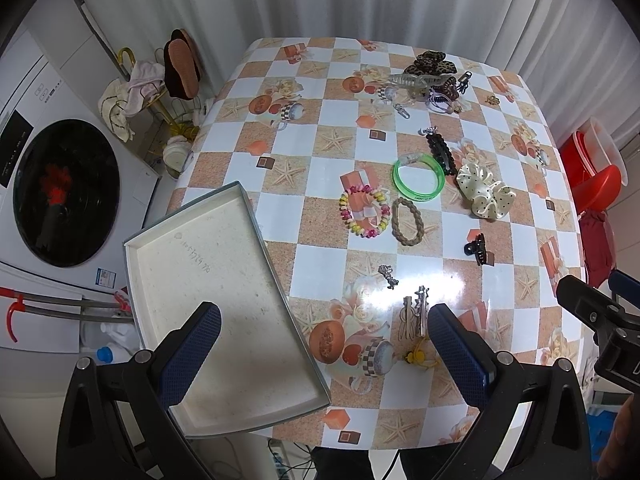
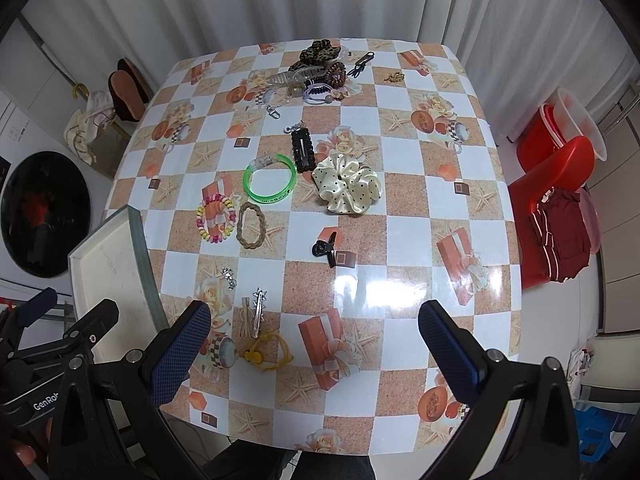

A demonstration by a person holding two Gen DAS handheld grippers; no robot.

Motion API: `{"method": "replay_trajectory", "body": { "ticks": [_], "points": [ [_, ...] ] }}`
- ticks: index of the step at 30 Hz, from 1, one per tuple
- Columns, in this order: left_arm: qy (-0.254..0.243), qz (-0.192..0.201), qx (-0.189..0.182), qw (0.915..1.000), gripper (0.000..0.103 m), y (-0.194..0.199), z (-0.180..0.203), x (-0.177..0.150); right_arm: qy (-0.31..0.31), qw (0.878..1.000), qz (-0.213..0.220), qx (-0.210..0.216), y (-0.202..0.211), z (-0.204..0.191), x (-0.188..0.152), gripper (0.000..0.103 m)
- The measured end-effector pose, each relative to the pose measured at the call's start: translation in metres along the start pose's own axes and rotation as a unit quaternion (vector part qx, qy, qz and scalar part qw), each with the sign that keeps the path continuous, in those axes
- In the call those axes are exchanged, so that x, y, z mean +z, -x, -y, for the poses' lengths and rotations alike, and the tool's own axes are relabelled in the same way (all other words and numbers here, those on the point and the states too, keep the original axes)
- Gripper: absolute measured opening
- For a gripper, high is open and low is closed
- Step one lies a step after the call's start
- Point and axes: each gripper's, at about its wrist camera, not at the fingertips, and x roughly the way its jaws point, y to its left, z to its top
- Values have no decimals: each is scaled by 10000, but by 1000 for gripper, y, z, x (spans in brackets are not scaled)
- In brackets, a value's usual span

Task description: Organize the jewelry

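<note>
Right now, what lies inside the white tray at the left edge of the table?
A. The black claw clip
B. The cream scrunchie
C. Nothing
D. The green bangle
C: the tray shows only its bare floor, while the green bangle, cream scrunchie and black claw clip all lie on the table.

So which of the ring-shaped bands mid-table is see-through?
The green bangle; the beaded bracelet and the braided tan hair tie nearer the tray are opaque.
</note>
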Motion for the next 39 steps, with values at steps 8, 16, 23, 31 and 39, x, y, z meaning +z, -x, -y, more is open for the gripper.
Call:
{"method": "replay_trajectory", "body": {
  "ticks": [8,16,23,31,39],
  "points": [
    [3,-4,-1,10000,103,0,0,0,2,10000,2,-5,-1,0,1,103],
    [2,-8,2,10000,103,0,0,1,5,10000,-1,-9,-2,0,2,103],
    [3,-17,4,10000,103,0,1,1,5,10000,-3,-13,-2,0,3,103],
    [5,-25,5,10000,103,0,2,1,4,10000,-9,-15,-4,1,4,103],
    [8,-33,8,10000,103,0,2,2,6,10000,-12,-16,-4,0,5,103]
  ]
}}
